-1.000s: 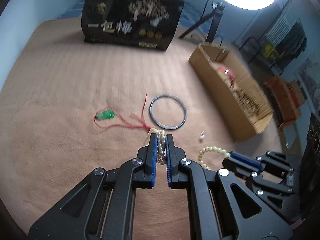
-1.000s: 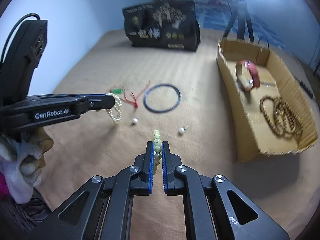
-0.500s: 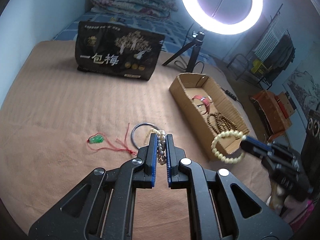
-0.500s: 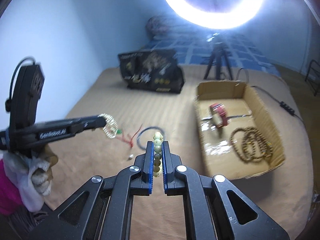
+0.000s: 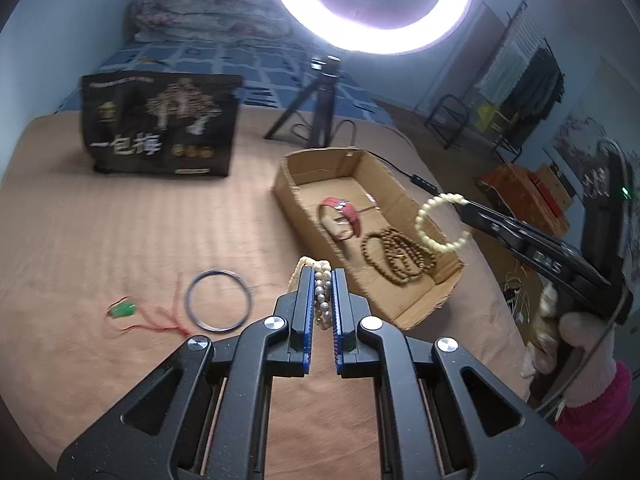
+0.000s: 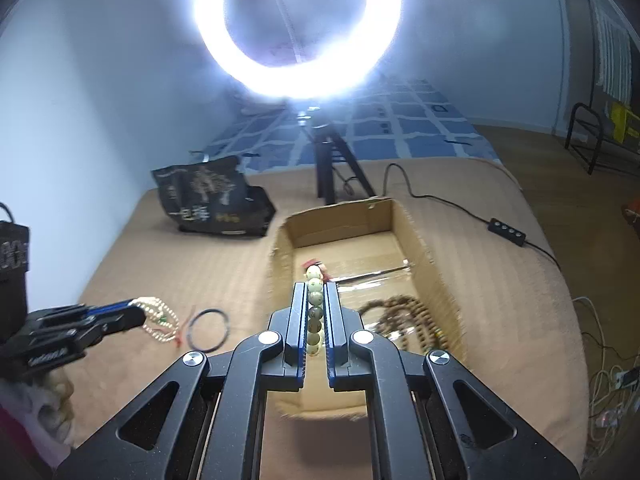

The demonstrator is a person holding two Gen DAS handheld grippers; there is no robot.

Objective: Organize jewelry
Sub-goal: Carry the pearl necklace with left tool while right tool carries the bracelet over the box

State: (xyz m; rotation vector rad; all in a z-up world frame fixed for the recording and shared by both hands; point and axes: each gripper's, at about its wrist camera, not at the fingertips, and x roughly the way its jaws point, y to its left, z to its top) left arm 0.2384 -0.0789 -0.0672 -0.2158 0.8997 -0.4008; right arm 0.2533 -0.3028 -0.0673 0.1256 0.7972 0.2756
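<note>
My left gripper (image 5: 322, 276) is shut on a pearl bracelet (image 5: 322, 300) and holds it above the tan blanket, left of the cardboard box (image 5: 292, 196). My right gripper (image 6: 315, 292) is shut on a cream bead bracelet (image 6: 315, 312), which hangs as a ring (image 5: 440, 222) over the box's near end. In the box lie a red watch (image 5: 344, 216) and brown prayer beads (image 5: 396, 254). On the blanket lie a dark bangle (image 5: 219, 300) and a green pendant on red cord (image 5: 123, 311).
A black snack bag (image 5: 160, 124) stands at the back of the blanket. A ring light (image 5: 370, 4) on a tripod (image 5: 316, 112) stands behind the box. A cable with a remote (image 6: 506, 232) runs along the blanket's right side.
Both grippers have lifted their bracelets off the blanket. The right gripper has swung to the box and now holds its bracelet above it. The left gripper has risen and shifted toward the box.
</note>
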